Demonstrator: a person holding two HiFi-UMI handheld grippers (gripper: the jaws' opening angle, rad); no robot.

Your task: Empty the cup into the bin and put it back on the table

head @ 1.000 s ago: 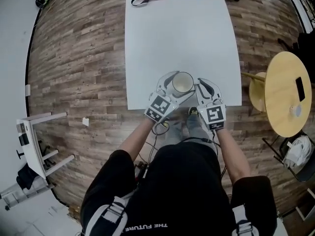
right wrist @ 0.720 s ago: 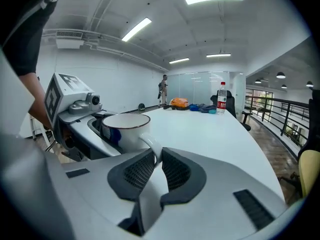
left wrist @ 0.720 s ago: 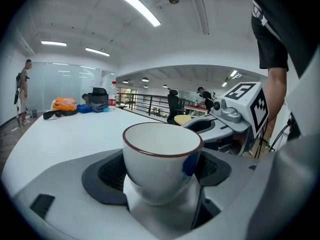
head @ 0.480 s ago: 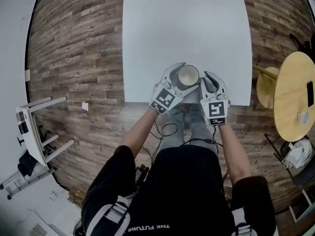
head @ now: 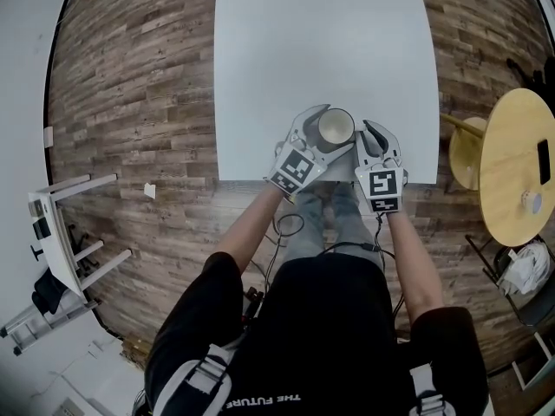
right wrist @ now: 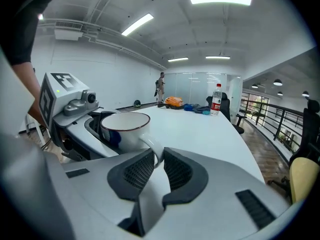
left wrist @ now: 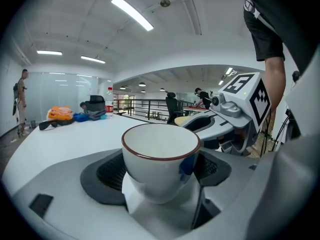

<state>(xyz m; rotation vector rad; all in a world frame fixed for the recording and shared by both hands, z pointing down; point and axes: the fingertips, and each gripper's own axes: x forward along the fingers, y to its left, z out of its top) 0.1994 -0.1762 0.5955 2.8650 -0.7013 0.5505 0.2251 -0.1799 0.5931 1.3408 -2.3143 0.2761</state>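
A white cup (head: 336, 126) with a dark red rim, its inside plain white, sits upright by the near edge of the white table (head: 321, 50). The left gripper (head: 328, 133) clasps its body and the right gripper (head: 366, 132) pinches its handle. Open tabletop stretches beyond, with wooden floor (head: 130, 102) on both sides.

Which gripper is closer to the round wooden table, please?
Right. The right gripper pinches the cup by its handle, toward the round wooden table; the left gripper grips the cup's body, farther off.

You stand on a wood-plank floor (head: 130, 102) at a long white bench (head: 321, 50), a round wooden table (head: 516, 163) to your right, strip lights (right wrist: 220, 0) overhead.
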